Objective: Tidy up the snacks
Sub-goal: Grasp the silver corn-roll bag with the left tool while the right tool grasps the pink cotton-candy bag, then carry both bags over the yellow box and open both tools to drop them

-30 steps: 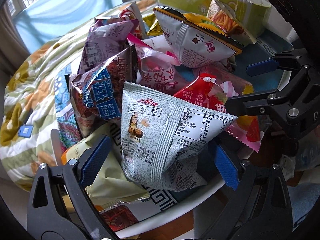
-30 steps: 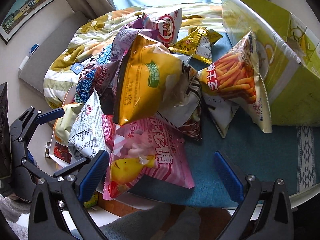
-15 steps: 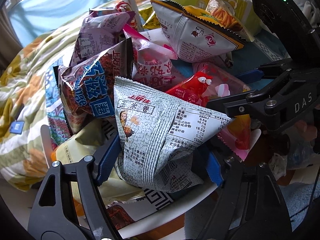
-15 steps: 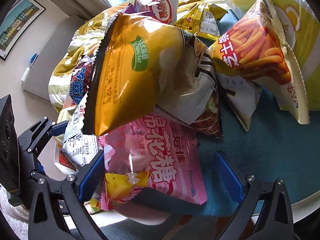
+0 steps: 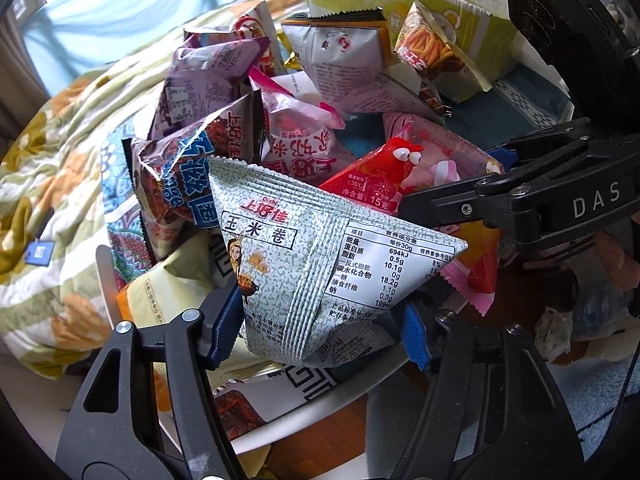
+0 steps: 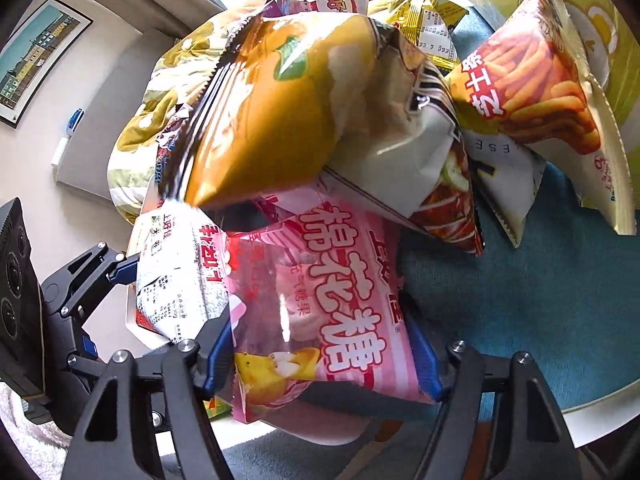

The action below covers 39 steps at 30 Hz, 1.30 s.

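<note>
Both pairs of tongs have just been closing on the heap since a second ago, when their blue pads stood wide of the bags. Now the left tongs, at the bottom of the left wrist view, pinch the lower corner of a grey-green speckled packet between both pads, part closed. Low in the right wrist view, the right tongs squeeze a pink marshmallow bag, pads pressed to either edge. Above it, the yellow-brown chip bag is blurred and fills the upper centre of the frame. An orange fries bag leans at upper right against a pale green carton. All of this sits on the worktop with its teal cloth.
</note>
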Each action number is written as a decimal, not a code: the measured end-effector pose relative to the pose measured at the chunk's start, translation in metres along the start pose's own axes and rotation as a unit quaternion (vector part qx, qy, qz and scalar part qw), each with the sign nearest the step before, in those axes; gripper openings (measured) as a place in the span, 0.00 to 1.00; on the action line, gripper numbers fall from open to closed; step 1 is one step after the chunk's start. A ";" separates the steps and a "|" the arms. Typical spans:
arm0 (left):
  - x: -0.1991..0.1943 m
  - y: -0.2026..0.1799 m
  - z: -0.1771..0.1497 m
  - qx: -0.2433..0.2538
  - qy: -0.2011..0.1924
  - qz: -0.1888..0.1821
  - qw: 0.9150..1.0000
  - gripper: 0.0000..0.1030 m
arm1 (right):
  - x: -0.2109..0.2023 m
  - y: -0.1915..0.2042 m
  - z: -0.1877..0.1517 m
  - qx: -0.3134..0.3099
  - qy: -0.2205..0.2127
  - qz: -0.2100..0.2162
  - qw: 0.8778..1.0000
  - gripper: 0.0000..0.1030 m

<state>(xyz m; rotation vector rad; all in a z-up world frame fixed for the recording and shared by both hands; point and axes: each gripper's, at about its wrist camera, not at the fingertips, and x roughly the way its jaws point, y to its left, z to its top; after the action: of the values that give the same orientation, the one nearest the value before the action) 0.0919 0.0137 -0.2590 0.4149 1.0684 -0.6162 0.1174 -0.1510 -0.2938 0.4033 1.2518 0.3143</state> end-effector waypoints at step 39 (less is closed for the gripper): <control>-0.047 -0.068 0.328 -0.075 -0.154 0.040 0.984 0.60 | -0.247 -0.119 0.126 -0.016 -0.204 -0.097 0.974 0.67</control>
<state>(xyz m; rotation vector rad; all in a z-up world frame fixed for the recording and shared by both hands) 0.2549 -0.2200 -0.0772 0.2195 0.7921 -0.5058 0.1682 -0.3817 -0.1064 0.2955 0.8732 0.0779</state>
